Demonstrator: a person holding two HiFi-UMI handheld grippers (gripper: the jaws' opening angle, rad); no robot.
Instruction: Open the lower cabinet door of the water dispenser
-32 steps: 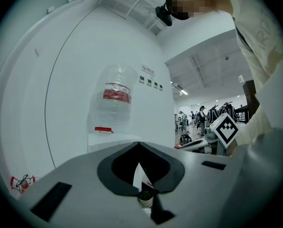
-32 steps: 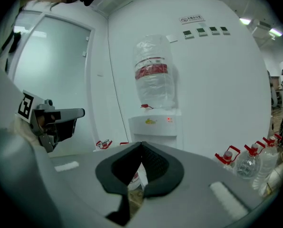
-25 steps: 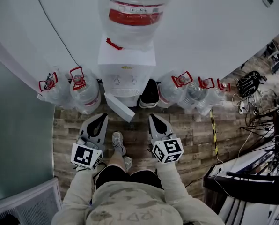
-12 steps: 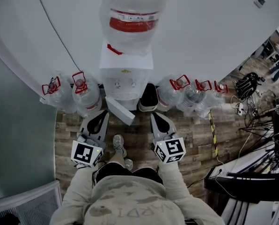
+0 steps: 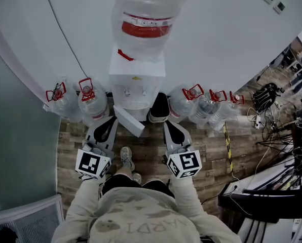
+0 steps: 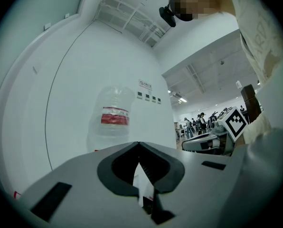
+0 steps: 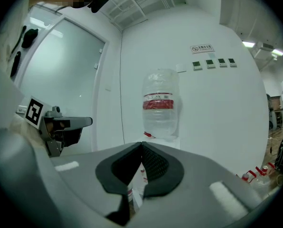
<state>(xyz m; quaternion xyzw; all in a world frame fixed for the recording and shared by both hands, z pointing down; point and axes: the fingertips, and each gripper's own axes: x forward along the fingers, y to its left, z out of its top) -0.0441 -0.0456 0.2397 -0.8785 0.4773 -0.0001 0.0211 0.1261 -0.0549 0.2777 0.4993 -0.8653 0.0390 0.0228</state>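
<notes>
Left gripper (image 5: 111, 119) and right gripper (image 5: 166, 124): both are keeping their fingers pressed together on nothing. They are hanging side by side before the water dispenser (image 5: 137, 82), and are sitting slightly higher than a second ago. Lower cabinet door (image 5: 129, 120): it is standing swung open at the dispenser's foot, as before, its edge lying near the left gripper's tip.

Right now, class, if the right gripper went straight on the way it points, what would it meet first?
Most likely the water dispenser: the shut right gripper aims level at its white body, just under the upturned bottle. Nothing shows in between, though depth is hard to judge.
</notes>
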